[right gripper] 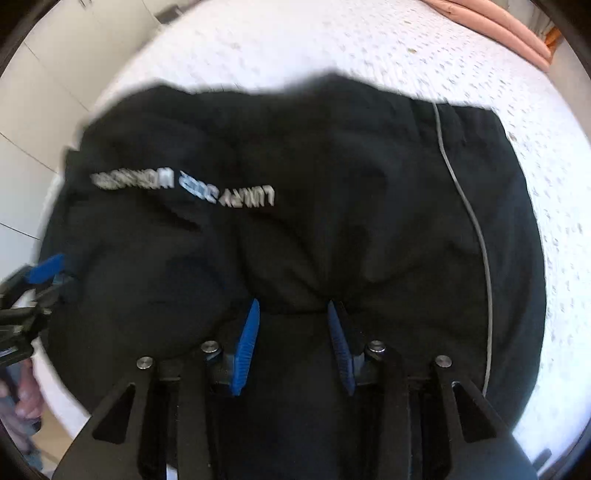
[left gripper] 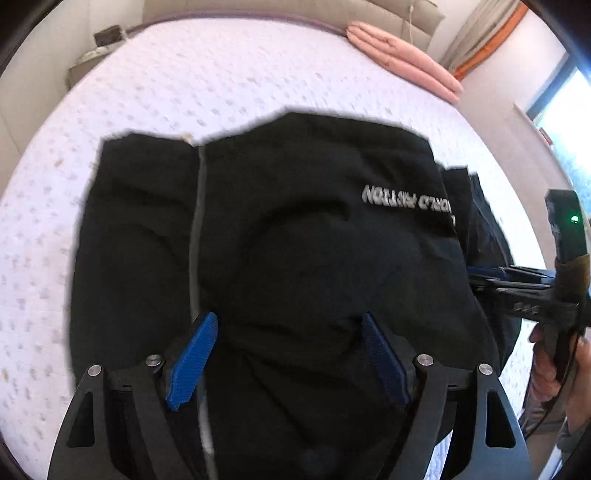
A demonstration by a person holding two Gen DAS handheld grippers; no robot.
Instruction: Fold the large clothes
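Observation:
A large black garment point(left gripper: 295, 240) with white lettering and a grey zip line lies folded on the white bed point(left gripper: 184, 81); it also shows in the right wrist view point(right gripper: 332, 184). My left gripper point(left gripper: 288, 321) has its blue fingers point(left gripper: 192, 362) spread wide over the cloth's near edge, with nothing pinched. My right gripper point(right gripper: 293, 308) has its blue fingers point(right gripper: 245, 350) closer together with a bunch of black cloth between them. The right gripper also shows at the right edge of the left wrist view point(left gripper: 517, 284). The left gripper also shows at the left edge of the right wrist view point(right gripper: 44, 273).
A folded pink blanket point(left gripper: 402, 59) lies at the bed's far right corner. A padded headboard point(left gripper: 295, 11) runs behind the bed. A bedside table point(left gripper: 92, 55) stands at the far left. A window point(left gripper: 569, 118) and a curtain are on the right.

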